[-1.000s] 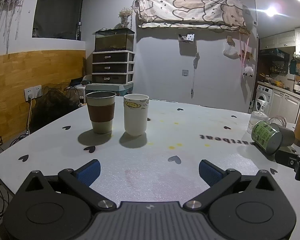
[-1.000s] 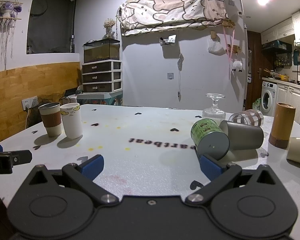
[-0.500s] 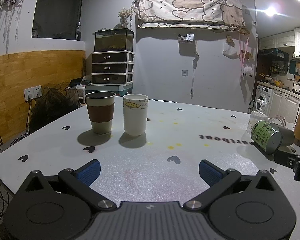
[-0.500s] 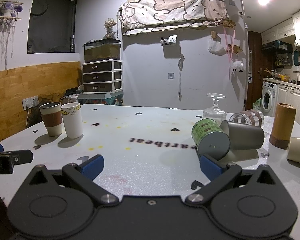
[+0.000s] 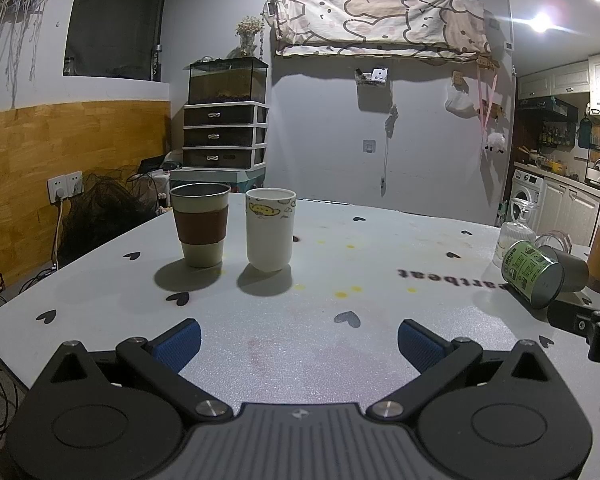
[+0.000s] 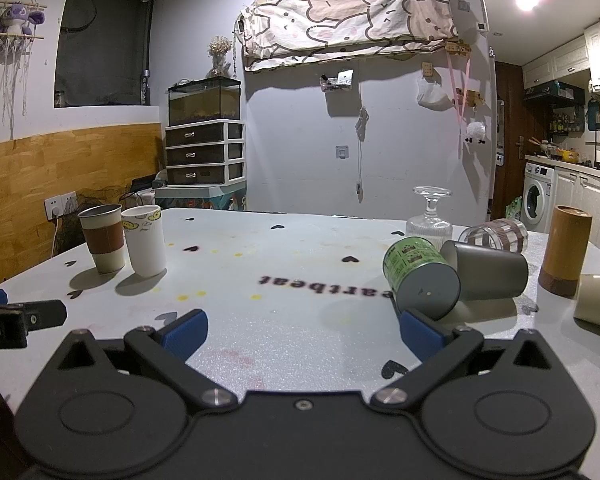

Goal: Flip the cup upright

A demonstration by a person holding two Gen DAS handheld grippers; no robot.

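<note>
A green labelled cup (image 6: 420, 276) lies on its side on the white table, base toward me, just beyond my right gripper's right fingertip (image 6: 420, 330); it also shows in the left wrist view (image 5: 534, 274). A grey cup (image 6: 486, 270) lies on its side behind it. A checked glass (image 6: 494, 236) lies tipped further back. My right gripper (image 6: 302, 330) is open and empty. My left gripper (image 5: 298, 346) is open and empty, facing two upright cups: a brown-sleeved cup (image 5: 200, 224) and a white cartoon cup (image 5: 270, 234).
An upturned stemmed glass (image 6: 430, 220) and a brown cylinder (image 6: 566, 250) stand at the right. A cream cup (image 6: 598, 296) lies at the right edge. The white table (image 6: 300, 256) has heart marks and yellow spots. The left gripper's side (image 6: 16, 318) shows at the right view's left edge.
The right gripper has edged slightly forward toward the green cup. The left gripper has barely moved. No cup has moved.
</note>
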